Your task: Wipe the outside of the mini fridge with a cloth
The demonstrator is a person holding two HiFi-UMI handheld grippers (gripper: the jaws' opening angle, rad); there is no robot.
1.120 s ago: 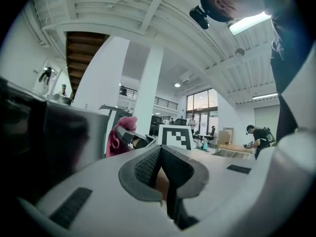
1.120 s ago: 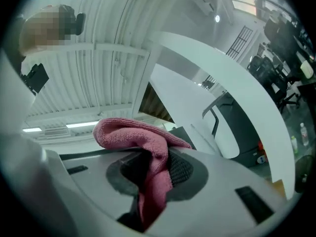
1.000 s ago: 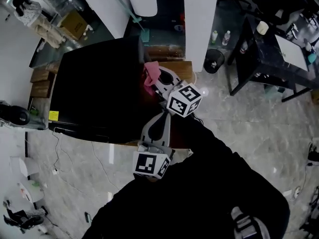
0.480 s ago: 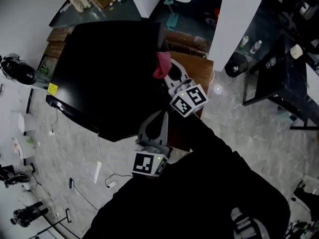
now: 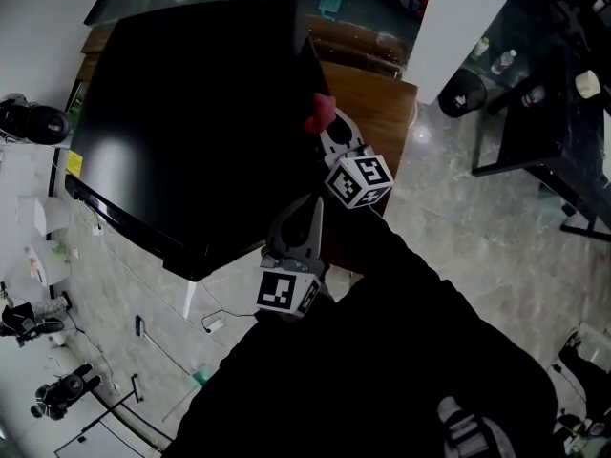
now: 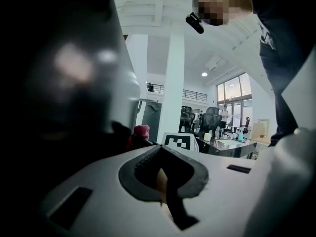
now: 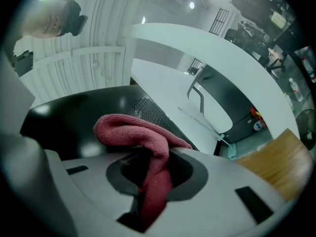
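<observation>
My right gripper (image 7: 150, 181) pinches a bunched pink-red terry cloth (image 7: 133, 130) between its fingers; the cloth's free end lies against the side of the glossy black box-shaped mini fridge (image 5: 191, 113); my left gripper (image 6: 165, 181) is closed on nothing, just beside the fridge's near corner.

Mini fridge (image 5: 191, 113): top lay bare, open from above. Right of fridge: narrow gap to wooden surface (image 5: 377, 103), taken up by right gripper (image 5: 324, 128) clamped on pink cloth (image 5: 319, 113). Farther right of fridge: white pillar (image 5: 468, 17), then black desk (image 5: 535, 113). Left of fridge: open floor (image 5: 115, 284).
</observation>
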